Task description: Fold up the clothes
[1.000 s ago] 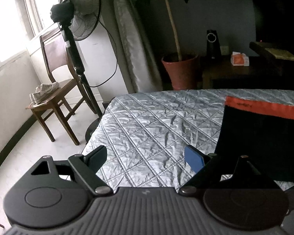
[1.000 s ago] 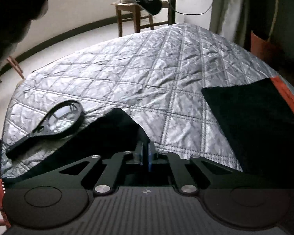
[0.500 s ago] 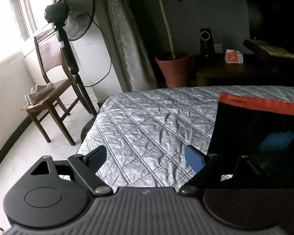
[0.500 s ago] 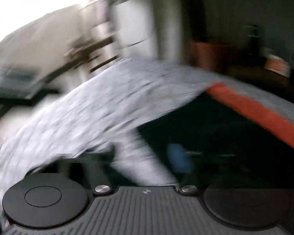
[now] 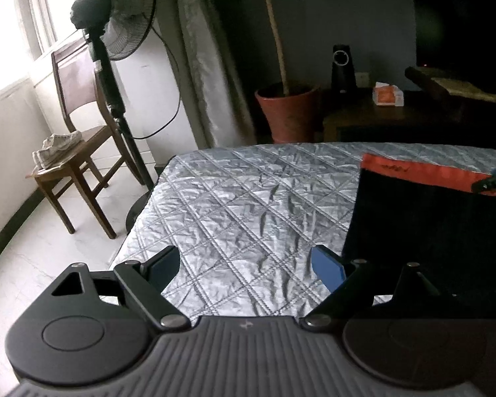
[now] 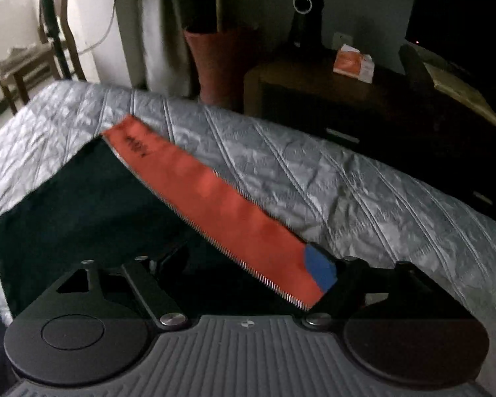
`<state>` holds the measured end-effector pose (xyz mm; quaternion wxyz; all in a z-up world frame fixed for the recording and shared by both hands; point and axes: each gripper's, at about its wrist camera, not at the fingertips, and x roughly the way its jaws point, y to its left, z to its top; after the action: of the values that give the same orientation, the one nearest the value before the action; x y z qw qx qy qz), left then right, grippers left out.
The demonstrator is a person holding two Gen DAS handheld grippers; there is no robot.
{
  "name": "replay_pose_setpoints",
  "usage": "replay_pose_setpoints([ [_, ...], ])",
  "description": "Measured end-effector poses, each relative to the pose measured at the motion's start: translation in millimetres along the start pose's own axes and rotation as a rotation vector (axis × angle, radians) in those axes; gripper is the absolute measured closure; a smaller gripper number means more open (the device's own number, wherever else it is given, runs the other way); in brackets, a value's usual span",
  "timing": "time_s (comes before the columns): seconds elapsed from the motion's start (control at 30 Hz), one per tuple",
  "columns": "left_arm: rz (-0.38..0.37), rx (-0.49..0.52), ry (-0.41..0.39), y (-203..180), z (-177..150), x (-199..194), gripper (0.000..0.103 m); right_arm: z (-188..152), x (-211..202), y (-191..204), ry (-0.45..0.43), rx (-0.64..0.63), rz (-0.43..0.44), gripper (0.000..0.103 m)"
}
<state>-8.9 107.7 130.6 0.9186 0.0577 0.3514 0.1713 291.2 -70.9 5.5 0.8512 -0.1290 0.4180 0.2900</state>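
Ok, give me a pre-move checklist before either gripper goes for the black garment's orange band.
1. Black garment with orange waistband lying flat on the silver quilted cover: ok.
2. Right gripper, which has just been opening, stands open over the band, nothing pinched: ok.
3. Left gripper open and empty: ok.
4. Left gripper over the garment: not ok, it faces bare quilt beside the garment's edge.
5. Garment's near hem visible: cannot tell, the gripper bodies hide it.
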Motion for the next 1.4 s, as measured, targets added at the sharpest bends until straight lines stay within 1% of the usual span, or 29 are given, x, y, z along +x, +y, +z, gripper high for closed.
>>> replay_pose_setpoints([
  [0.13, -0.010, 0.028, 0.003, -8, -2, 1, 0.018, 4, 14, 0, -0.002, -0.069, -0.045, 0.017],
  [0.3, -0.024, 0.058, 0.005, -17, -3, 0, 0.018, 5, 30, 2, 0.031, -0.072, -0.029, 0.016],
  [0.33, -0.025, 0.062, 0.005, -18, -3, 0, 0.018, 6, 31, 1, 0.036, -0.057, -0.017, 0.020],
  [0.4, -0.027, 0.071, 0.005, -20, -3, 0, 0.018, 7, 30, 0, 0.038, -0.017, 0.023, 0.056],
  [0.43, -0.026, 0.073, 0.006, -21, -4, -1, 0.018, 8, 27, 0, 0.037, -0.021, 0.031, 0.095],
  [0.5, -0.025, 0.071, 0.010, -22, -4, 0, 0.018, 10, 19, 3, 0.034, -0.039, 0.023, 0.097],
  [0.57, -0.022, 0.069, 0.014, -23, -4, 0, 0.018, 12, 5, 6, -0.008, -0.053, 0.026, 0.099],
  [0.7, -0.025, 0.061, 0.008, -24, -4, -2, 0.018, 17, -46, 22, -0.142, -0.104, 0.029, 0.099],
  [0.77, -0.026, 0.056, 0.013, -25, -4, -2, 0.018, 21, -61, 30, -0.148, -0.148, 0.051, 0.099],
  [0.83, -0.029, 0.057, 0.015, -27, -5, -2, 0.018, 24, -72, 39, -0.154, -0.198, 0.047, 0.099],
  [0.93, -0.031, 0.063, 0.008, -27, -4, -4, 0.018, 21, -99, 53, -0.201, -0.228, 0.062, 0.099],
  [1.0, -0.031, 0.049, 0.004, -24, -3, -6, 0.018, 5, -126, 72, -0.245, -0.284, 0.062, 0.099],
  [1.07, -0.033, 0.039, 0.001, -22, -3, -7, 0.018, -19, -150, 95, -0.274, -0.377, 0.029, 0.099],
  [1.17, -0.037, 0.037, 0.006, -21, -4, -6, 0.018, -69, -181, 140, -0.304, -0.533, -0.034, 0.099],
  [1.23, -0.046, 0.032, 0.013, -21, -6, -6, 0.018, -119, -194, 178, -0.318, -0.698, -0.084, 0.099],
  [1.3, -0.061, 0.020, 0.021, -20, -6, -5, 0.018, -171, -198, 216, -0.320, -0.871, -0.112, 0.098],
  [1.33, -0.067, 0.014, 0.022, -19, -6, -5, 0.018, -197, -197, 231, -0.298, -0.946, -0.101, 0.098],
  [1.4, -0.067, 0.015, 0.018, -18, -7, -7, 0.018, -248, -188, 255, -0.220, -1.075, -0.043, 0.099],
])
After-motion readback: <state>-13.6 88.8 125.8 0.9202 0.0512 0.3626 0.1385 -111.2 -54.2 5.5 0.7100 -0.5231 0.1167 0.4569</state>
